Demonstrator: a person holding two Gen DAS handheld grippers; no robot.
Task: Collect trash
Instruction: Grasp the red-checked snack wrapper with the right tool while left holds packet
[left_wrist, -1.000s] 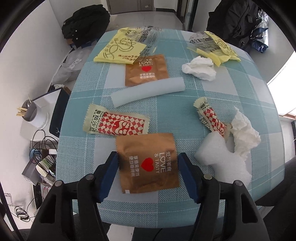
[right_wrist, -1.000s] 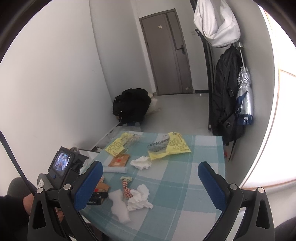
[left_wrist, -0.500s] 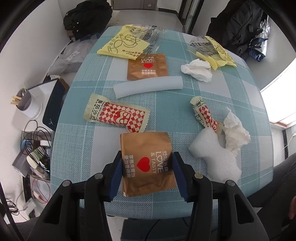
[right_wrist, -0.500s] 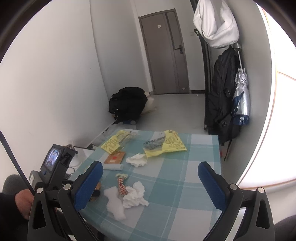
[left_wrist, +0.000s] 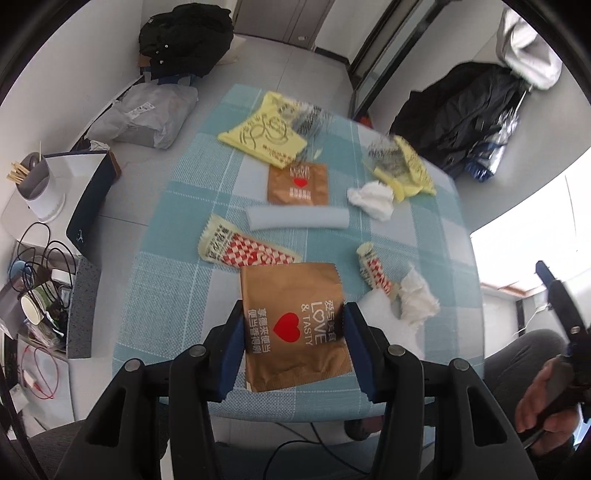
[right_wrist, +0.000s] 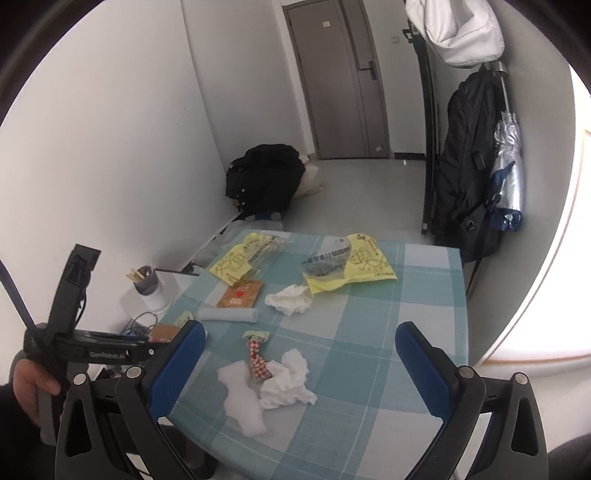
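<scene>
Brown foil packet (left_wrist: 295, 325) with a red heart sits pinched between the blue pads of the left gripper (left_wrist: 294, 341), above the near edge of the checked tablecloth (left_wrist: 177, 206). Right gripper (right_wrist: 299, 365) hangs over the table with jaws spread wide, nothing between them. Below it: white foam piece (right_wrist: 242, 400), crumpled tissue (right_wrist: 288, 380), red-checked wrapper (right_wrist: 258, 354). Farther off, a second brown packet (right_wrist: 240, 293) beside a foam tube (right_wrist: 229, 315), and yellow bags (right_wrist: 354, 267).
</scene>
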